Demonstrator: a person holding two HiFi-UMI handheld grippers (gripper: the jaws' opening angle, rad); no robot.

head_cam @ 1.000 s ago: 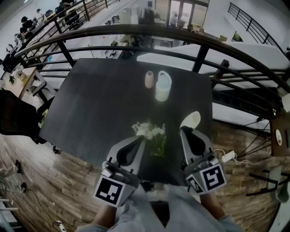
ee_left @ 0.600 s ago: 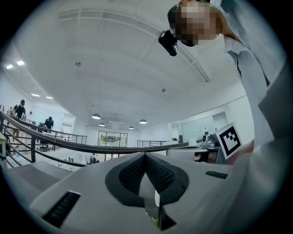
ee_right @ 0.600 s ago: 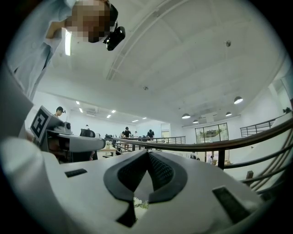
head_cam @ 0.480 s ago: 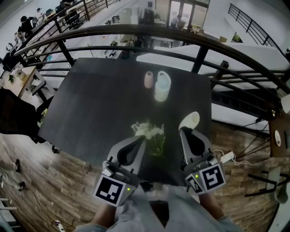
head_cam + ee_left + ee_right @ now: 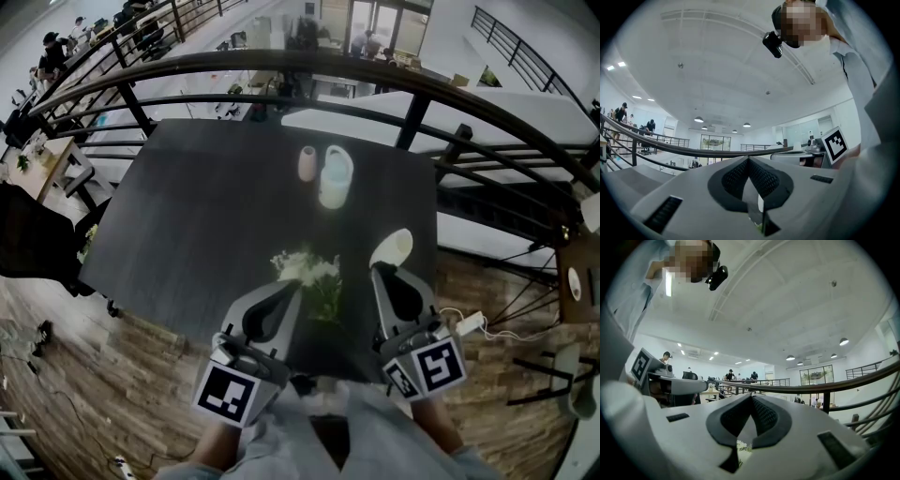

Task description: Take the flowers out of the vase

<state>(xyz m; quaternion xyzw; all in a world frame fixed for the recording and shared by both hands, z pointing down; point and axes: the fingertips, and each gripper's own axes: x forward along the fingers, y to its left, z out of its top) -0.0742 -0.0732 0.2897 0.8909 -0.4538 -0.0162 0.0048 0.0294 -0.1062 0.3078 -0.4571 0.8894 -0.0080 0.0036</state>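
Left gripper (image 5: 292,286) and right gripper (image 5: 378,270) sit low in the head view, both clenched and both pointing out across the dark table (image 5: 206,216). The flowers (image 5: 309,270) lie flat on the table between them, white heads just beside my left tips, green stems running back toward me. A white rounded object (image 5: 393,247) sits right at my right tips; I cannot tell what it is. Well beyond, near the far edge, a pink vase (image 5: 308,164) stands just beside a pale vase (image 5: 336,178), both clear of the flowers. A dark railing (image 5: 281,66) curves behind the table.

From the left gripper view, my jaws meet at the tip with nothing between them. A sliver of white and green shows through the slot below. The railing crosses behind, and the right gripper's marker cube sits off to the side.

From the right gripper view, the jaws are pressed together too, holding nothing. White petals show through the gap under the pads. Distant people (image 5: 730,375) stand past the railing.
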